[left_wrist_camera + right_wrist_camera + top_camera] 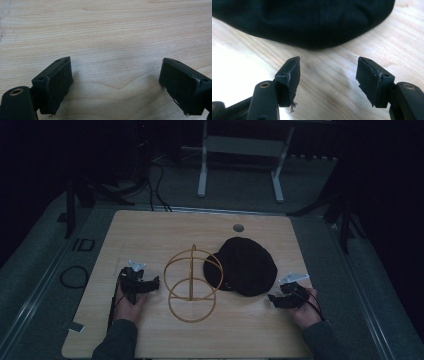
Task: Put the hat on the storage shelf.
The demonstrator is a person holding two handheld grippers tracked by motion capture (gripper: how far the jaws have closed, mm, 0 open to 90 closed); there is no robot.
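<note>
A black cap [245,265] lies flat on the wooden table [150,230], right of centre. Just left of it stands a gold wire stand [192,283] made of rings on an upright post. My left gripper [152,283] rests on the table left of the stand, open, with bare wood between its pads [58,83]. My right gripper [272,298] sits near the cap's right front edge, open and empty. In the right gripper view the cap [307,20] lies just beyond the fingertips [292,72], apart from them.
A round grommet hole [238,227] is set in the table's far edge. A white desk frame [240,155] stands on the floor behind. Cables [75,276] lie on the floor at the left. A white tag [76,326] sits at the table's near left corner.
</note>
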